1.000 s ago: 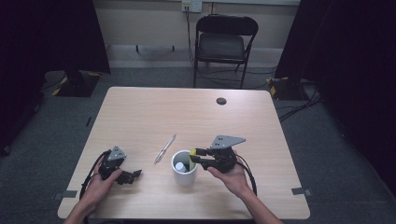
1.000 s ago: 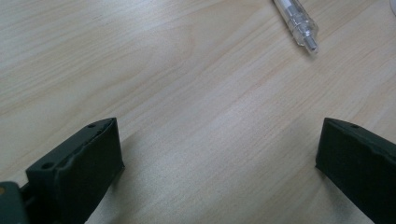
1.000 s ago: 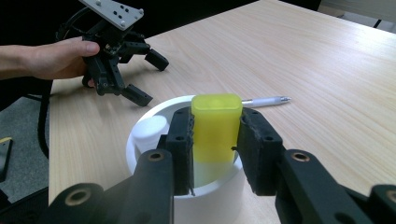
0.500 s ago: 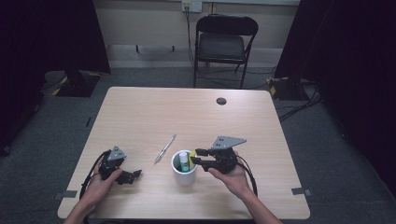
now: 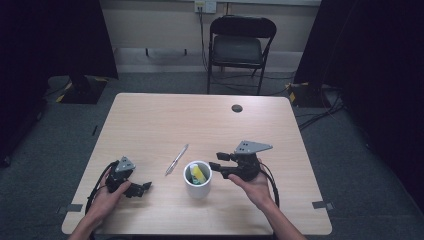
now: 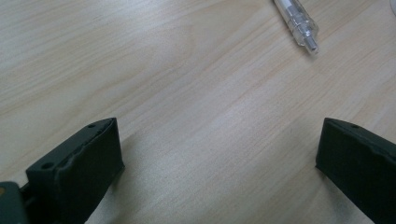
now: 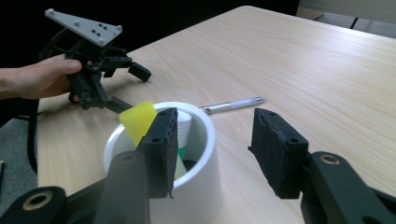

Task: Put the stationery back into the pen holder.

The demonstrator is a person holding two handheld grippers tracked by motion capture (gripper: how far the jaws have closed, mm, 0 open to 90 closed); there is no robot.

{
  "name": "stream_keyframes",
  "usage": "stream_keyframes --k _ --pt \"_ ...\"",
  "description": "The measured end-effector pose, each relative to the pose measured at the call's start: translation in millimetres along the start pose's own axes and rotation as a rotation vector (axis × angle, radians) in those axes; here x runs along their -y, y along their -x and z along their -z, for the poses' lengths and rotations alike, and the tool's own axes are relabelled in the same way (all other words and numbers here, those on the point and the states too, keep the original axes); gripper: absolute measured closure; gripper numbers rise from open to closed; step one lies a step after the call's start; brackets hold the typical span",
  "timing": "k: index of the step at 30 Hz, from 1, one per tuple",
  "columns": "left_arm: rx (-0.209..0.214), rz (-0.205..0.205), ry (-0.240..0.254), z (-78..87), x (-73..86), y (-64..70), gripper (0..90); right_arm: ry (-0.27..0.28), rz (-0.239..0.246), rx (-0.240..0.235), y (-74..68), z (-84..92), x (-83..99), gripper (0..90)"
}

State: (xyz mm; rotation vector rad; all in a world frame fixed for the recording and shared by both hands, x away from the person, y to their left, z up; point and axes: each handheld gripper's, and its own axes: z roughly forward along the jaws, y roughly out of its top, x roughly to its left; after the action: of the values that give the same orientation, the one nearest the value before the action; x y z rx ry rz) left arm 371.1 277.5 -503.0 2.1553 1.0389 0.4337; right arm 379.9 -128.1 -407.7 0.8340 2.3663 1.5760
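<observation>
**Highlighter let go into the cup**

The yellow highlighter (image 5: pixel 198 173) stood leaning inside the white cup (image 5: pixel 198 188) near the front middle of the desk (image 5: pixel 165 117), beside a white-capped item (image 7: pixel 185 122) already there. A second earlier the right gripper (image 5: pixel 217 167) had been clenched on it over the rim; its jaws had just been opening and now stood apart with nothing between them, so that drop looked done. One clear pen (image 5: pixel 177 160) lay just left of the cup, probably next. The left gripper (image 5: pixel 145 187) rested released on the desk, empty. Counted: one cup, two items in it, one pen, two grippers
</observation>
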Motion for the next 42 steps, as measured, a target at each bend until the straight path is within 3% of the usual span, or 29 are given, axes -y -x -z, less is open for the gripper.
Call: stream_keyframes --k 9,18,21,27,32,33,36,42 --pt "-0.009 0.005 -0.006 4.6 2.4 -0.3 1.9 -0.015 -0.025 0.087 15.1 10.9 8.1 47.1" --pt "-0.037 0.03 0.008 8.5 2.7 -3.8 14.8 -0.057 -0.093 0.207 40.2 28.9 31.7 37.9" --pt "-0.042 0.031 0.007 7.9 1.1 -3.2 16.0 -0.094 -0.131 0.26 55.1 37.7 46.9 34.7" --pt "-0.044 0.005 -0.001 9.2 -2.6 1.6 16.3 -0.119 -0.166 0.335 70.3 51.6 63.8 30.9" --pt "-0.028 -0.011 0.009 12.1 -5.4 6.3 16.5 -0.163 -0.178 0.394 76.3 62.5 80.6 26.8" --pt "-0.021 -0.005 0.016 11.8 -5.9 7.9 16.5 -0.2 -0.177 0.417 77.5 64.6 88.7 25.6" --pt "-0.014 -0.014 0.018 12.2 -8.4 9.7 16.6 -0.245 -0.179 0.439 80.8 68.4 98.8 22.7" --pt "-0.003 -0.015 0.032 13.9 -13.1 12.3 16.9 -0.281 -0.178 0.484 85.0 70.5 108.0 20.5"
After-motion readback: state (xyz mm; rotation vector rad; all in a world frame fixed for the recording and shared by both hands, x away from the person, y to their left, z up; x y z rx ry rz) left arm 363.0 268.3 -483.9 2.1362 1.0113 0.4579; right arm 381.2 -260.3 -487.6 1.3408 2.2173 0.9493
